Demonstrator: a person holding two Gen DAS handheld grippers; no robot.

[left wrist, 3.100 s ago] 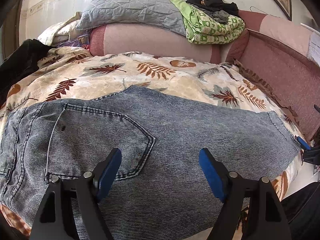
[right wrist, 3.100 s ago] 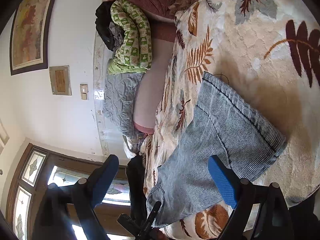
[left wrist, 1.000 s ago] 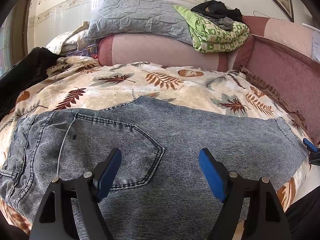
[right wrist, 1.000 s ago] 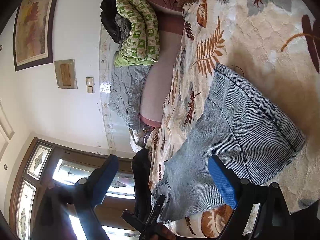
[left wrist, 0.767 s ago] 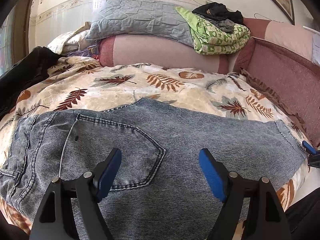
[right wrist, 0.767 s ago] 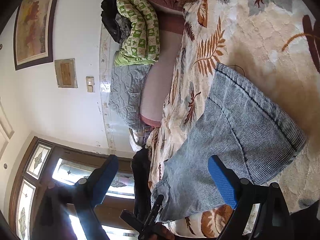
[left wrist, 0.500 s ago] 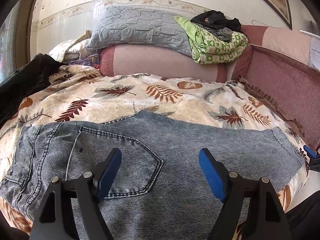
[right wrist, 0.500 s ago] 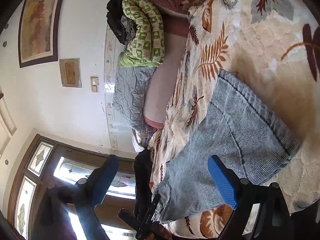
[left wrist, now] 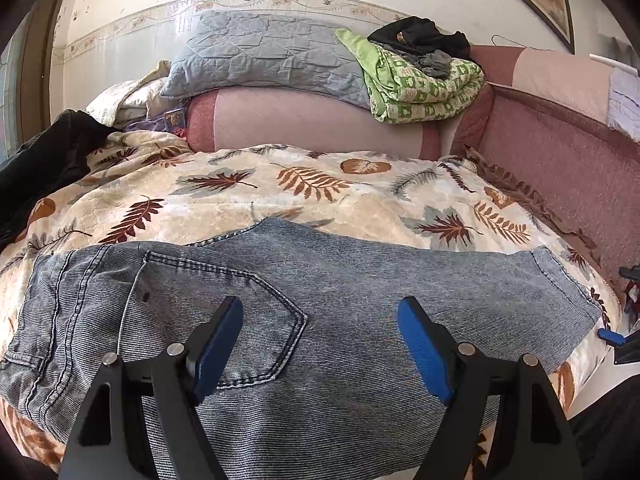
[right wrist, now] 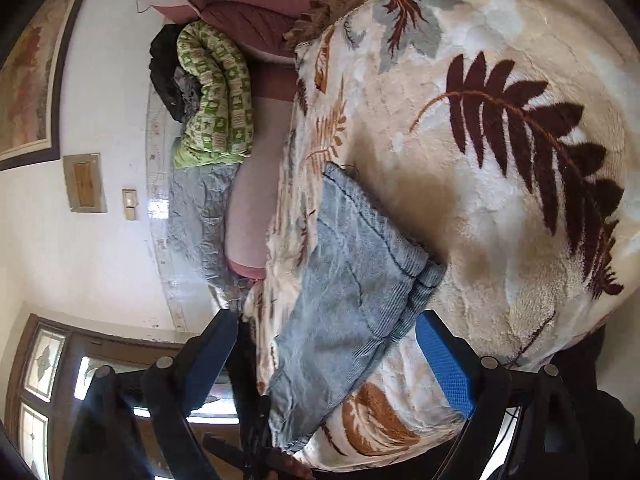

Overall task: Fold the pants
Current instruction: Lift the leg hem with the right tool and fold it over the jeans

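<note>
We have the jeans (left wrist: 320,320) lying flat across the leaf-print blanket (left wrist: 280,192) on the bed, already doubled leg on leg, waistband to the left. To fold well, we should pinch both layers at the hem cleanly and carry them toward the waistband with the edges aligned. Our left tool (left wrist: 320,340) hovers over the seat, angled down, jaws apart and empty. Our right tool (right wrist: 326,364), rolled sideways, gapes wide at the hem (right wrist: 400,248), nothing clamped.

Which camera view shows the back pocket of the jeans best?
The left wrist view: the back pocket on the jeans lies flat, stitching clear, behind the open left gripper. The right wrist view shows mainly the hem end; no pocket is discernible.
</note>
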